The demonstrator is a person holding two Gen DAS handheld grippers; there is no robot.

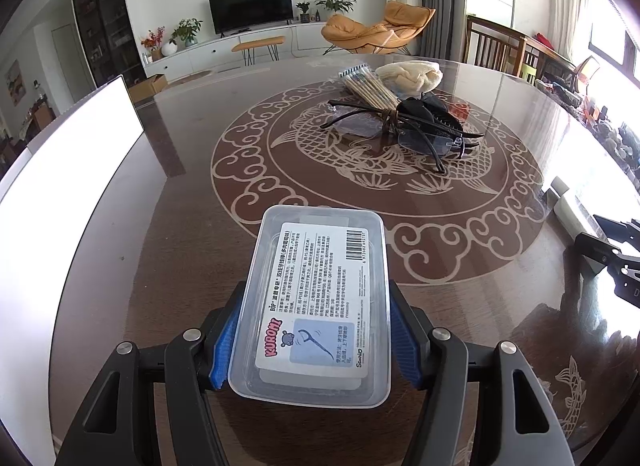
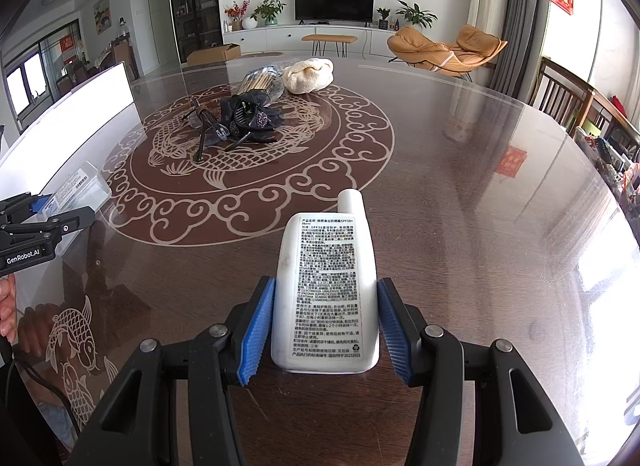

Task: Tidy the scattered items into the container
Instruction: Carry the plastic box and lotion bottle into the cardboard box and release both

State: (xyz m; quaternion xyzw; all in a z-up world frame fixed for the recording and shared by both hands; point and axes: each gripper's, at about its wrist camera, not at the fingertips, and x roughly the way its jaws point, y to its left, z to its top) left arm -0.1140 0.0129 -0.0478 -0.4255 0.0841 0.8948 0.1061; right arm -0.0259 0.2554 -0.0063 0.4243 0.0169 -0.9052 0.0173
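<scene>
Clamped across its short sides, the clear floss-pick box (image 1: 316,306) sits in the left gripper (image 1: 314,336), its long axis running away up the frame. Its goal, the white container (image 1: 80,169), fills that view's left edge, just beside this hand, so the left hand looks nearer. Further right, the right gripper (image 2: 324,330) pinches a white sunscreen bottle (image 2: 326,294), cap pointing away; from there the container (image 2: 92,105) lies upper left, well apart.

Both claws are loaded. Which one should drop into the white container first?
Left. The left claw, shut on the floss box, sits right beside the white container; the right claw, holding the white bottle, is farther from it.
</scene>
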